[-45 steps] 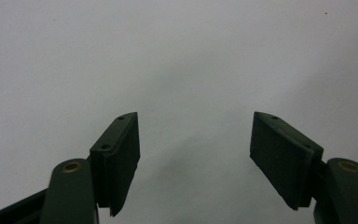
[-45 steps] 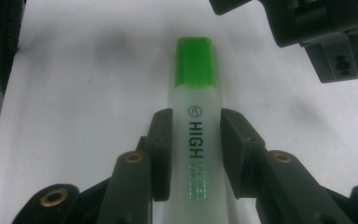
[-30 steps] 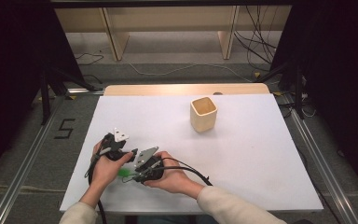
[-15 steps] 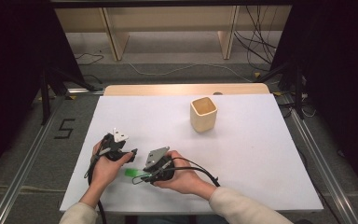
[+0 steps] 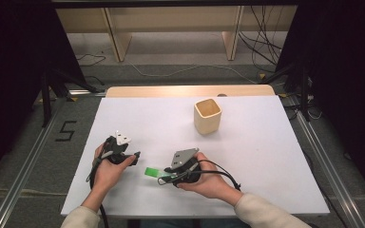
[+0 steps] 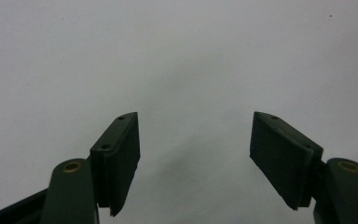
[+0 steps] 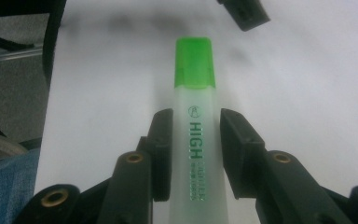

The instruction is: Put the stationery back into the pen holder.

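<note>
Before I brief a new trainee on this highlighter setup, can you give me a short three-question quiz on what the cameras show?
1. True or false: the right gripper is clamped on the green-capped highlighter.
2. Which stands farther from the person on the white table? A) the beige square cup B) the left gripper
3. Fill in: the left gripper's jaws stand ____ with nothing between them.

Key: 1 true, the pads press the barrel on both sides. 2 A, the cup stands beyond both hands. 3 open, above bare table.
</note>
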`<move>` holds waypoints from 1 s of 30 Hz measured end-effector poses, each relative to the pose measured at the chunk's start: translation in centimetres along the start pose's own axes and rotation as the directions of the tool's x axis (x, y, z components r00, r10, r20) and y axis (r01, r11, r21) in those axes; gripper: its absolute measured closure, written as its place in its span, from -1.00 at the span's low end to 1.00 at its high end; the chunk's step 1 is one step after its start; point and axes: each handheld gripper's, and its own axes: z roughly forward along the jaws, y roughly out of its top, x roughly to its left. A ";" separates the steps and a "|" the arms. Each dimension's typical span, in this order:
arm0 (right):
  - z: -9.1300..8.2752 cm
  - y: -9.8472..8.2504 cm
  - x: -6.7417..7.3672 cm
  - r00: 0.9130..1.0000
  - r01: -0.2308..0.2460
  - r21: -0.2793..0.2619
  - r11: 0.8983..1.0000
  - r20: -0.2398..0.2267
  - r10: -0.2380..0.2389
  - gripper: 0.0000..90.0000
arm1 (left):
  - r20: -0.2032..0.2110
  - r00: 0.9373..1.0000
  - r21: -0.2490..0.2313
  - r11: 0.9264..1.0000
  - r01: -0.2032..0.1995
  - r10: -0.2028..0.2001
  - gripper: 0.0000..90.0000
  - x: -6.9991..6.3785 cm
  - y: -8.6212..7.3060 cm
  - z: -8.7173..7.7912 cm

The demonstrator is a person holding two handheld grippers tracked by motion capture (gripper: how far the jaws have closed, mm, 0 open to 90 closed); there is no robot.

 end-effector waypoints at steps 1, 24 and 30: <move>-0.3 -0.1 -0.1 1.000 -0.003 -0.006 1.000 0.005 0.003 0.48 | 0.001 1.000 0.001 1.000 -0.001 0.001 -0.26 0.0 0.0 0.0; -4.1 -2.7 -2.1 0.985 -0.117 -0.116 0.986 0.116 0.130 0.48 | 0.018 1.000 -0.006 1.000 -0.015 0.015 -0.26 -1.1 -0.3 -0.3; -5.9 -3.0 -3.4 0.968 -0.157 -0.177 0.972 0.169 0.187 0.48 | 0.028 0.999 -0.003 1.000 -0.022 0.022 -0.26 -1.5 -0.4 -0.2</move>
